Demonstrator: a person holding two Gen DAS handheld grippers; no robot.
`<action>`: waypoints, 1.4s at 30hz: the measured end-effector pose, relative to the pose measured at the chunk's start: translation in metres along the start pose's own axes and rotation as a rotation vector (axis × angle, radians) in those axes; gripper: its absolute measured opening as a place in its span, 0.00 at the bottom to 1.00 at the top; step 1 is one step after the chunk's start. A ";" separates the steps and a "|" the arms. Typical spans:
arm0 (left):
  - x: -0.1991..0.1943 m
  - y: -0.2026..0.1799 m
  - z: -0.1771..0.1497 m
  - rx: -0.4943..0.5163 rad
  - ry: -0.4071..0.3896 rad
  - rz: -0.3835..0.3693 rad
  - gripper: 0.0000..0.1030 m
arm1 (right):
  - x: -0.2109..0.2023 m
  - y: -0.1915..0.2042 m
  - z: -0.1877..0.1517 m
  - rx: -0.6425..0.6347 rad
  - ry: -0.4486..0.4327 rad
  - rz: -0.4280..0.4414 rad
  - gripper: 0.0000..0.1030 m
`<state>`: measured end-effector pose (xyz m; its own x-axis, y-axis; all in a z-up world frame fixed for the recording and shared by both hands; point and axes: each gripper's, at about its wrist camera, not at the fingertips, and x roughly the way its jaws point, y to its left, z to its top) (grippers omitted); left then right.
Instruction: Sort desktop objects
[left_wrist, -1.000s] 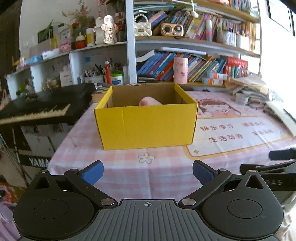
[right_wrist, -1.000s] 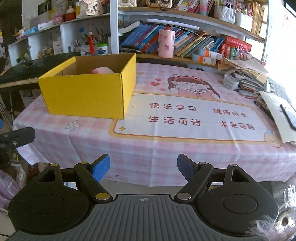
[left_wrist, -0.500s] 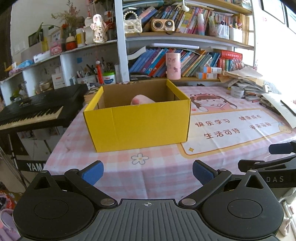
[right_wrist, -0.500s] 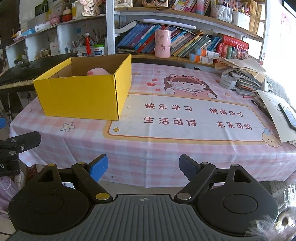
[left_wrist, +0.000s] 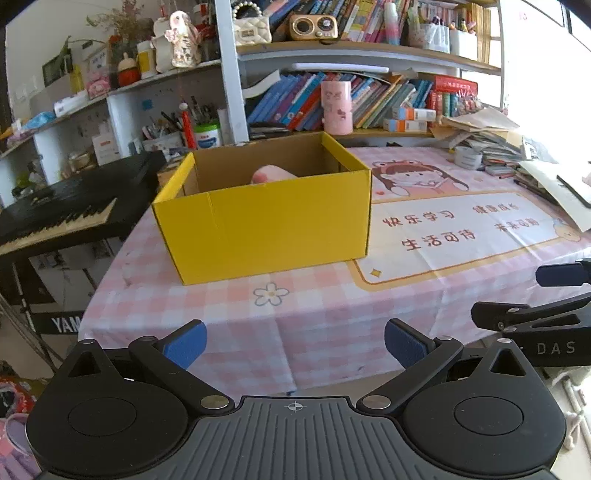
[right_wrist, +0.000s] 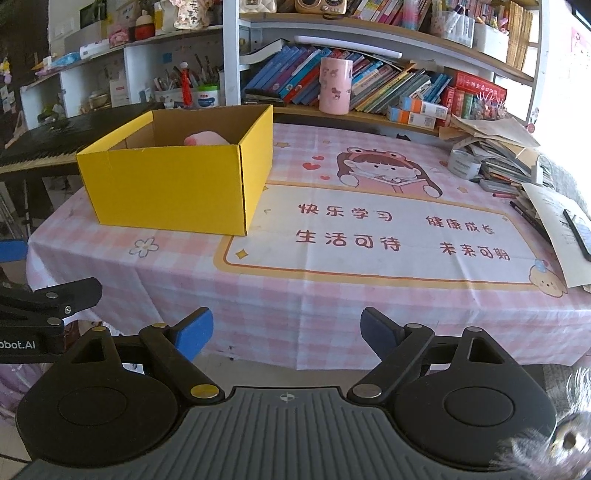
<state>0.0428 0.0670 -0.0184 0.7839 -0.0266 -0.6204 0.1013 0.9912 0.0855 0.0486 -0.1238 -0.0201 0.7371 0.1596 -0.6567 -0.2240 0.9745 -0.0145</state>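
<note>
A yellow cardboard box (left_wrist: 266, 225) (right_wrist: 173, 184) stands open-topped on the pink checked tablecloth (left_wrist: 295, 306) (right_wrist: 295, 295). A pink soft object (left_wrist: 271, 173) (right_wrist: 205, 138) lies inside it, mostly hidden by the walls. My left gripper (left_wrist: 293, 343) hangs open before the table's front edge, short of the box, nothing between its blue pads. My right gripper (right_wrist: 286, 332) hovers off the front edge further right; its jaws are opening and hold nothing. Each gripper shows at the edge of the other's view.
A black keyboard (left_wrist: 62, 206) stands left of the table. Bookshelves (right_wrist: 369, 85) and a pink cup (right_wrist: 334, 85) line the back. Papers, pens, a tape roll (right_wrist: 463, 162) and a phone (right_wrist: 578, 232) crowd the right end. A printed mat (right_wrist: 369, 229) covers the table's middle.
The left view has swung slightly, so the box sits a little lower and further left. The right gripper's pads have spread a bit wider.
</note>
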 end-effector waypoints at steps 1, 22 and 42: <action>0.000 0.000 0.000 0.000 0.003 -0.003 1.00 | 0.000 0.000 0.000 -0.002 0.002 0.001 0.84; 0.007 -0.014 0.008 0.051 -0.007 -0.051 1.00 | -0.006 -0.013 -0.003 0.046 -0.004 -0.051 0.85; 0.012 -0.015 0.009 0.035 0.010 -0.061 1.00 | -0.003 -0.015 -0.002 0.030 0.004 -0.041 0.86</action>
<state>0.0556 0.0504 -0.0203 0.7693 -0.0850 -0.6332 0.1702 0.9826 0.0749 0.0484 -0.1388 -0.0198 0.7425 0.1184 -0.6593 -0.1741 0.9845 -0.0192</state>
